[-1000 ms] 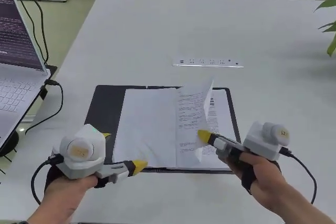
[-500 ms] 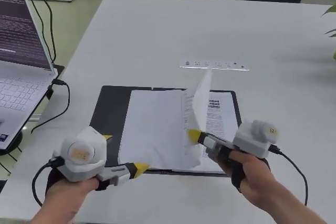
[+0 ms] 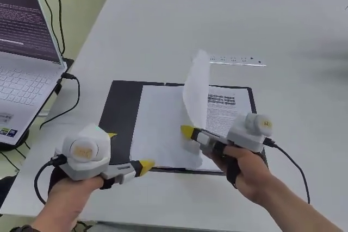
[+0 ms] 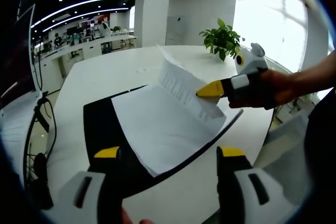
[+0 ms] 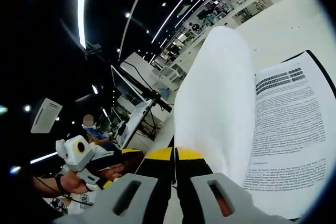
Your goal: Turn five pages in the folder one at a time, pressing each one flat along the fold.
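A black folder (image 3: pixel 120 113) lies open on the white table, with a blank white sheet (image 3: pixel 157 126) flat on its left half and a printed page (image 3: pixel 225 110) on its right. One page (image 3: pixel 196 88) stands nearly upright over the fold. My right gripper (image 3: pixel 187 132) is shut on that page's lower edge; in the right gripper view the page (image 5: pixel 215 93) rises from the closed yellow tips (image 5: pixel 175 154). My left gripper (image 3: pixel 129 150) hovers open at the folder's near left corner, its tips (image 4: pixel 169 152) apart over the folder's edge (image 4: pixel 100 124), holding nothing.
An open laptop (image 3: pixel 22 52) sits at the table's left edge, with a black cable (image 3: pixel 64 104) running toward the folder. A white power strip (image 3: pixel 236 61) lies beyond the folder. A potted plant (image 4: pixel 223 38) stands far off.
My right gripper has moved left with the page pinched in it, swinging the page from leaning over the right half to standing over the fold. The left gripper has barely moved.
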`<state>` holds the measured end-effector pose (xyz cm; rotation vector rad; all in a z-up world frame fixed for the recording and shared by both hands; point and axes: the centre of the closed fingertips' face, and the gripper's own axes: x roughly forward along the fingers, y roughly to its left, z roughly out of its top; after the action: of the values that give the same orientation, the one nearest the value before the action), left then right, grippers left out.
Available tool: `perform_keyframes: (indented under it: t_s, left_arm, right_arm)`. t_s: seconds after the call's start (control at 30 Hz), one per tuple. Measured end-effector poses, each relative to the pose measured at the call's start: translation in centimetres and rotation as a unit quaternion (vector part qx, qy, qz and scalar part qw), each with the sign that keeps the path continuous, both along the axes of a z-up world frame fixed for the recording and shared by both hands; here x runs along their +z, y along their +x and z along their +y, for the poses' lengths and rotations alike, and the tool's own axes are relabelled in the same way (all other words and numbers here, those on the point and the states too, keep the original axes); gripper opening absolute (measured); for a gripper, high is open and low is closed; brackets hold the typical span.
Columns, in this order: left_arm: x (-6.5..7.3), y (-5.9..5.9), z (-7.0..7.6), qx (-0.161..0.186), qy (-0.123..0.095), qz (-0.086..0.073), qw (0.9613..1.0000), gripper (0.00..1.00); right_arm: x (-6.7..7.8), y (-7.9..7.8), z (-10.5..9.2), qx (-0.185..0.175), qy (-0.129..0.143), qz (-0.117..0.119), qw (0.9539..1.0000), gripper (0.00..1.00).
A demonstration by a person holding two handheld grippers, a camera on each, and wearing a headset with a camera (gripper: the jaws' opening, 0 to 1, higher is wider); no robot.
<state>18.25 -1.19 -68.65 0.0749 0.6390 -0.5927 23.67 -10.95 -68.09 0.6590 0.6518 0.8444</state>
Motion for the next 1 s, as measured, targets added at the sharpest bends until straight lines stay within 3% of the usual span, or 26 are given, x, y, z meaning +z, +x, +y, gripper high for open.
perform_keyframes:
  t_s: [0.27,0.63,1.0]
  left_arm:
    - [-0.1,0.1,0.6,0.006,-0.007,0.001,1.0,0.72]
    - [-1.1,-1.0,1.5,-0.004,-0.003,0.012,0.9999,0.72]
    - [-1.6,-1.0,2.2,0.009,-0.019,0.018,0.9996,0.71]
  right_arm:
    - [-0.8,-0.2,1.7,0.022,-0.007,0.007,0.9997,0.0]
    - [-2.5,-0.5,4.1,0.049,-0.019,0.025,0.9983,0.0]
    - [-4.2,-0.7,6.2,0.072,-0.026,0.048,0.9959,0.0]
